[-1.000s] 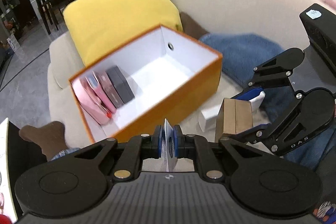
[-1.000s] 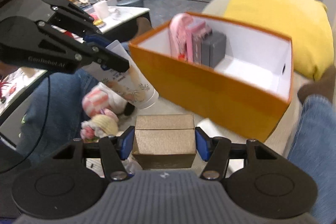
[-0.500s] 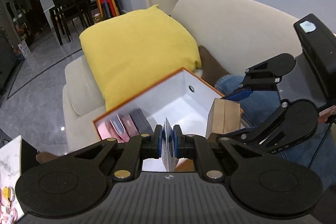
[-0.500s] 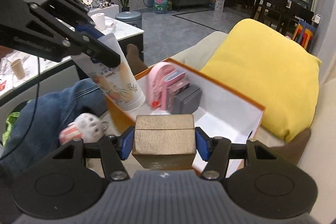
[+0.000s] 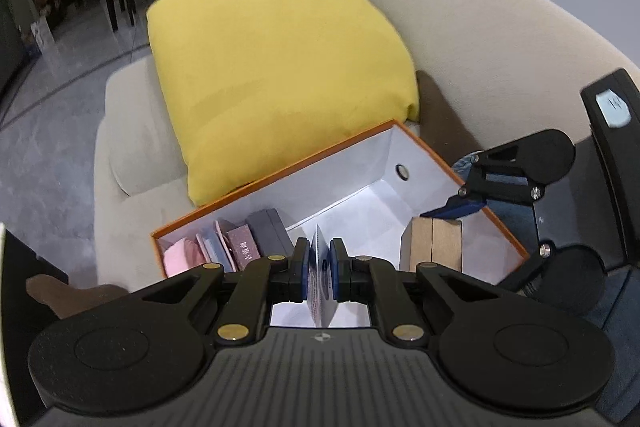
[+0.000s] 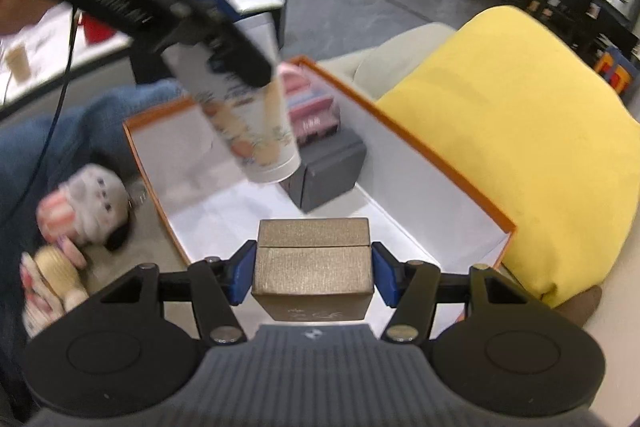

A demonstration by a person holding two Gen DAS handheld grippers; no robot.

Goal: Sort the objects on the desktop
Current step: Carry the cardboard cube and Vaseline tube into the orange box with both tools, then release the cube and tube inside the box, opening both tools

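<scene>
An orange box with a white inside (image 5: pixel 460 183) (image 6: pixel 452 167) sits on a beige sofa. At one end it holds a pink case (image 5: pixel 180 257), slim pink and blue items and a grey box (image 5: pixel 268 227) (image 6: pixel 332 167) standing upright. My left gripper (image 5: pixel 319 269) is shut on a white printed tube (image 5: pixel 320 291) (image 6: pixel 256 131), held cap-down over the box. My right gripper (image 6: pixel 314 267) is shut on a gold-brown box (image 6: pixel 314 263) (image 5: pixel 434 247), held over the box's open end.
A yellow cushion (image 5: pixel 276 67) (image 6: pixel 520 131) leans behind the box. Plush toys (image 6: pixel 84 203) lie on the sofa beside the box. A person's jeans (image 6: pixel 72 123) are close by. A dining area and floor lie beyond.
Both grippers have risen and moved forward over the orange box with their loads. The tube now hangs above the box's inside, and the gold-brown box is above its open end.
</scene>
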